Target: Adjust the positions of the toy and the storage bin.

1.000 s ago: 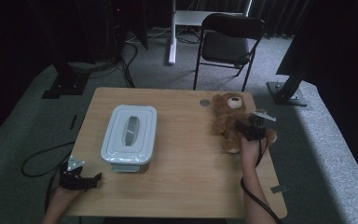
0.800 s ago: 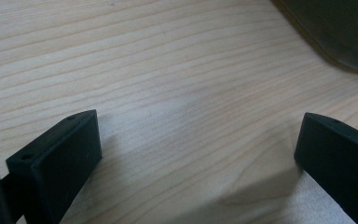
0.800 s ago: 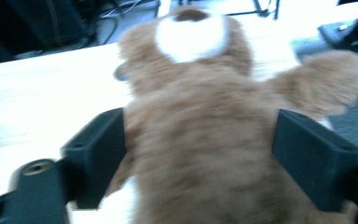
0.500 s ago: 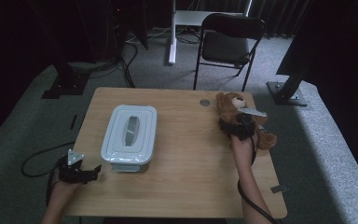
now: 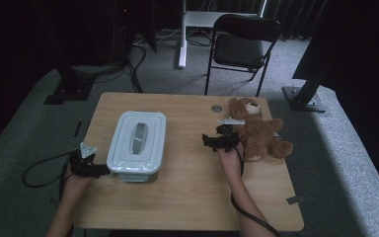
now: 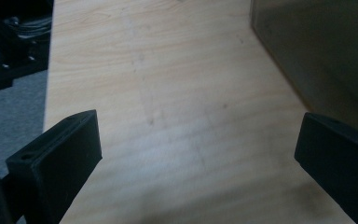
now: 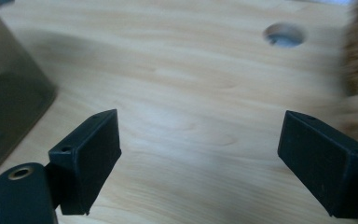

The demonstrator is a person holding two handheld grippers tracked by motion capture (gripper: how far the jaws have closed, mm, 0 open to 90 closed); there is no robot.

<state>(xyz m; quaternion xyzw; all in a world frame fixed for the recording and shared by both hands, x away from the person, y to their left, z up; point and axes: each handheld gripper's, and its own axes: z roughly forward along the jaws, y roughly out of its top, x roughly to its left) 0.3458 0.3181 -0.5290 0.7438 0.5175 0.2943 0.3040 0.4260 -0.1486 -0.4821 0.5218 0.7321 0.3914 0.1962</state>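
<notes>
Hovering over bare table, right gripper stood just left of teddy bear, jaws just opened wide, empty. Left gripper gaped empty beside lidded container.

So from my end the bench is a light wooden top with rounded corners, sitting on grey carpet. There's a round cable hole near its far edge. On the left half sits a white lidded container with a grey handle in the lid, close to the left edge. On the right, a brown teddy bear lies with its head toward the far edge, just right of that hole. Bare wood between the two.
</notes>
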